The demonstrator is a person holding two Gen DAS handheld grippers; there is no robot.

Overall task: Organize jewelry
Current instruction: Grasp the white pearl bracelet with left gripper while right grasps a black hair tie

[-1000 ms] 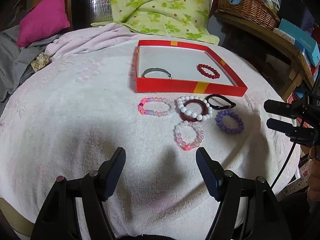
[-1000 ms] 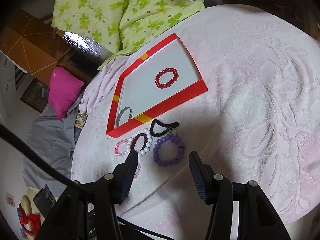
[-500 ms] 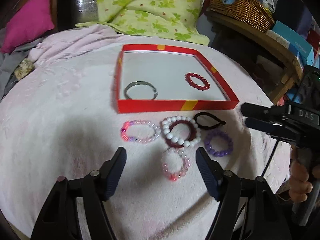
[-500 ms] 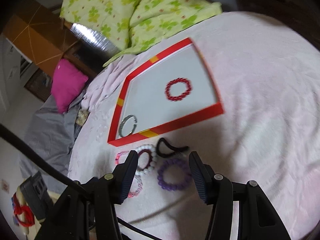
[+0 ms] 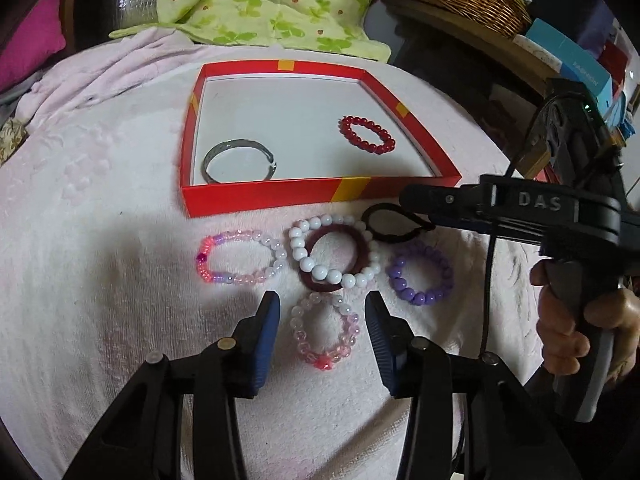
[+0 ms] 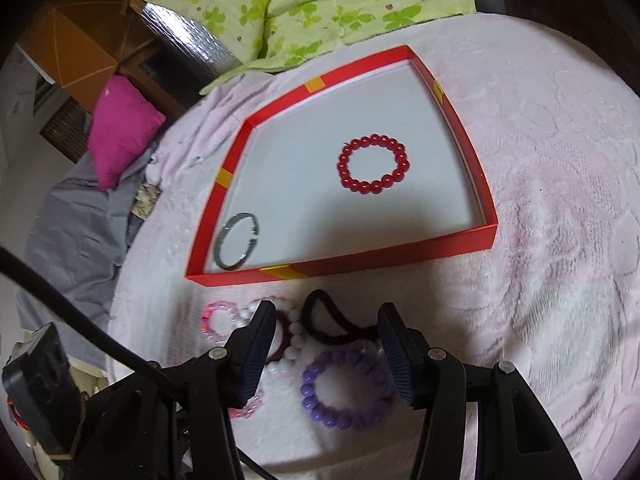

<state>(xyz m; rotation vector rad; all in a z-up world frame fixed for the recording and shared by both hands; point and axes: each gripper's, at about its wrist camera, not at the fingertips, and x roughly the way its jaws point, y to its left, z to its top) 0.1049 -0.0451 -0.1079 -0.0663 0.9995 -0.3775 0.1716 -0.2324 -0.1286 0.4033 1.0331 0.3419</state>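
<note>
Left gripper (image 5: 320, 316): jaws apart, straddling the pale pink bracelet (image 5: 324, 330), which lies flat on the blanket (image 5: 100, 280) between the pads.
Right gripper (image 6: 326, 340): jaws apart, holding nothing, poised over the purple bracelet (image 6: 346, 390) and the black hair tie (image 6: 328, 322).
Tray (image 5: 256, 200): at 12 o'clock of the loose pieces; it holds a silver bangle (image 5: 239, 160) and a red bracelet (image 5: 367, 135).
Doing it well: lower the left gripper straight, close across the ring's width — beads roll, so pinch one side firmly and avoid snagging the plush blanket.
Left view only: the white bead bracelet (image 5: 334, 252) overlapping a maroon band (image 5: 332, 258), the long pink bracelet (image 5: 238, 256) at 9 o'clock of them.
Right view only: the tray's floor nearly from above — free space between bangle and red bracelet.
</note>
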